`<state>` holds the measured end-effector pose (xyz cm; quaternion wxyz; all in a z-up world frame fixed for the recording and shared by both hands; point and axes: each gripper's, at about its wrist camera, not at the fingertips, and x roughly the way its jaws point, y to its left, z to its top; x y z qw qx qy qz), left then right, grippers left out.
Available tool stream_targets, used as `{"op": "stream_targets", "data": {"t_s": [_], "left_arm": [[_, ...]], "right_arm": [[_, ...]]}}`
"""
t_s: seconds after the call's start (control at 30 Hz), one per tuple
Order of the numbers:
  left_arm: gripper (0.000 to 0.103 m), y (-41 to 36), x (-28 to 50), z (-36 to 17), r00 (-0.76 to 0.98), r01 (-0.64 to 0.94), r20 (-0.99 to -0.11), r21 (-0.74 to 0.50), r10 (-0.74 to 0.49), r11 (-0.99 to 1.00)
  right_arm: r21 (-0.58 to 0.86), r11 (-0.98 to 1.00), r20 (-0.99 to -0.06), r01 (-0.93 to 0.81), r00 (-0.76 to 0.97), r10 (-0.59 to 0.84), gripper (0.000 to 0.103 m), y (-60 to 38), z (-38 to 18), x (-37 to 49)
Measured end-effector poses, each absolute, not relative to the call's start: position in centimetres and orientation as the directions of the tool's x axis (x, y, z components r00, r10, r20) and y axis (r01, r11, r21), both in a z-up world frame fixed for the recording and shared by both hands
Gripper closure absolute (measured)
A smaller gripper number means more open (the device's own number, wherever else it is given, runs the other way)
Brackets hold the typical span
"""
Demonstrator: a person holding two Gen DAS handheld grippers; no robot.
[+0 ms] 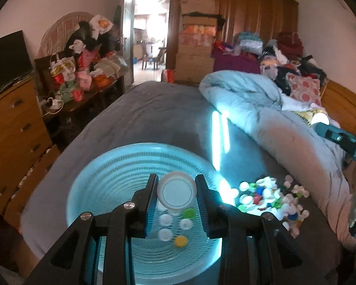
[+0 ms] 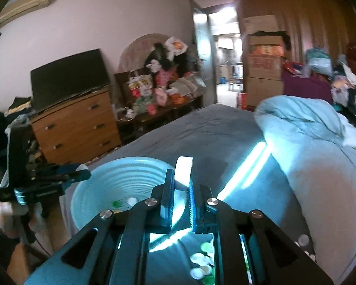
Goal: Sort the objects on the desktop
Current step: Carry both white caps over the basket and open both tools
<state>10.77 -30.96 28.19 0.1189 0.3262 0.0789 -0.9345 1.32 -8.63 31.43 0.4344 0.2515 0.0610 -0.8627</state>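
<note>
Left hand-held gripper (image 1: 176, 196) clamping white lid (image 1: 176, 192), basin (image 1: 102, 190) holding caps (image 1: 175, 228)

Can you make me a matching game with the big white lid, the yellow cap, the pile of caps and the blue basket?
Things:
1. big white lid
2. yellow cap
3. pile of caps
4. blue basket

Places:
A. loose on the grey bed cover, beside the basket
B. pinched between the left tongs
C. standing on the bed, with a few caps inside
D. lying on the basket's floor

Pairs: 1-B, 2-D, 3-A, 4-C
</note>
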Motion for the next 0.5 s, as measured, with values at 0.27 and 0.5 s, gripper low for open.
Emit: {"op": "stream_targets", "data": {"t_s": [0.27, 0.5], "left_arm": [[0.070, -34.8, 8.3, 26.4, -0.643, 0.228, -0.762, -0.090, -0.081, -0.969], [0.070, -35.3, 8.2, 25.9, -0.635, 0.217, -0.771, -0.115, -0.051, -0.969]], "right_arm": [[0.187, -0.526, -0.585, 0.830, -0.337, -0.738, 0.093, -15.1, 30.3, 1.1], [0.204, -0.505, -0.624, 0.838, -0.286, -0.727, 0.094, -17.7, 28.5, 1.6]]}}
